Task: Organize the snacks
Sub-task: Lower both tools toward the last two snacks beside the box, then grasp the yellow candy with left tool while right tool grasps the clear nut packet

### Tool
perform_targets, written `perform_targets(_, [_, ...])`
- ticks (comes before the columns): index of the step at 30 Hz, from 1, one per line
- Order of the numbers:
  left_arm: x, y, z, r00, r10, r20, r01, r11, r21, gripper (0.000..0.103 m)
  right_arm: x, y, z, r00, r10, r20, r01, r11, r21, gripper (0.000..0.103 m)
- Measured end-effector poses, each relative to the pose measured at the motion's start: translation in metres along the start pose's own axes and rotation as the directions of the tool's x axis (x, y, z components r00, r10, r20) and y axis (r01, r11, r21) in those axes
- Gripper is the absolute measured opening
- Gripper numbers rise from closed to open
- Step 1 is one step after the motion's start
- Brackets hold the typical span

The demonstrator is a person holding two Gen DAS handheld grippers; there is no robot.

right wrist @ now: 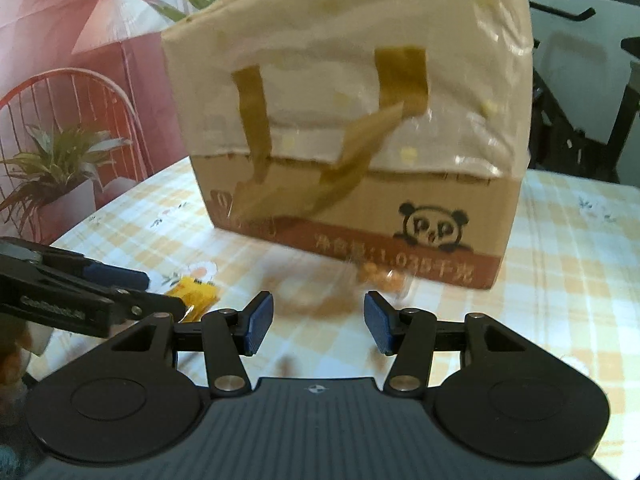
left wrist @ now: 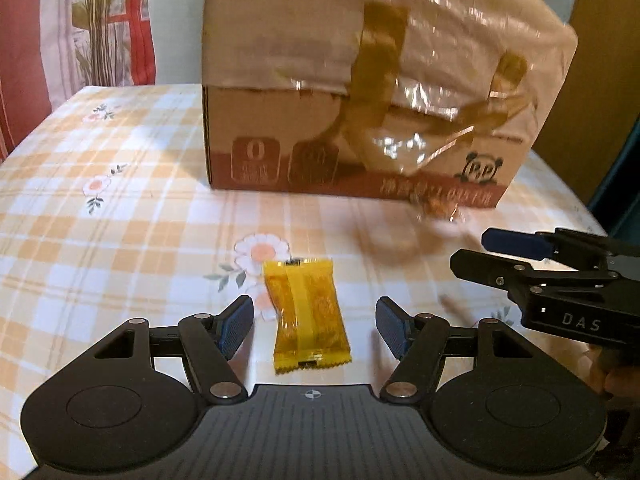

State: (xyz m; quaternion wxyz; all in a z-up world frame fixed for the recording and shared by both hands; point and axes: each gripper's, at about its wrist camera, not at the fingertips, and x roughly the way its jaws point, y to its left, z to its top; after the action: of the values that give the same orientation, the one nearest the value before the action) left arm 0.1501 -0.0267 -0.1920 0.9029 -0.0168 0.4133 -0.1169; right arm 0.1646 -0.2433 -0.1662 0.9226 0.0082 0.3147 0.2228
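home, floral checked tablecloth [left wrist: 120,184], potted plant [right wrist: 60,168]

My left claw [left wrist: 314,320] was black with blue pads [left wrist: 236,326]. The snack packet [left wrist: 306,316] was yellow-orange with a paler yellow stripe. The tablecloth [left wrist: 120,220] was orange-and-white check with peach flowers. The box [left wrist: 352,160] was tan cardboard, banded reddish-brown, with a black panda mark.
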Motion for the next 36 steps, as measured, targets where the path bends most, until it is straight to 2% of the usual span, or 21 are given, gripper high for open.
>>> perform_targets(5, [0.004, -0.005, -0.006, 0.999, 0.044, 0.020, -0.045, 0.998, 0.048, 0.065, 0.004, -0.002, -0.009, 1.000, -0.003, -0.014, 0.003, 1.000, 0.004, 0.054])
perform_targets(9, [0.004, -0.002, -0.006, 0.997, 0.067, 0.038, -0.069, 0.997, 0.044, 0.040, 0.008, -0.004, -0.012, 1.000, -0.008, -0.021, 0.008, 1.000, 0.020, 0.054])
perform_targets(10, [0.004, 0.000, -0.005, 0.997, 0.066, 0.041, -0.067, 0.997, 0.037, 0.039, 0.007, -0.004, -0.012, 1.000, -0.009, -0.017, 0.009, 1.000, 0.019, 0.054])
perform_targets(27, [0.004, 0.008, -0.006, 0.997, 0.034, 0.074, -0.034, 0.999, 0.000, 0.037, 0.011, -0.013, -0.011, 0.999, -0.024, -0.042, 0.027, 0.997, 0.076, 0.054])
perform_targets(36, [0.004, 0.014, -0.007, 0.996, 0.009, 0.088, -0.007, 1.000, -0.024, 0.037, 0.028, -0.031, 0.016, 0.996, -0.069, -0.057, 0.074, 0.993, 0.095, 0.054])
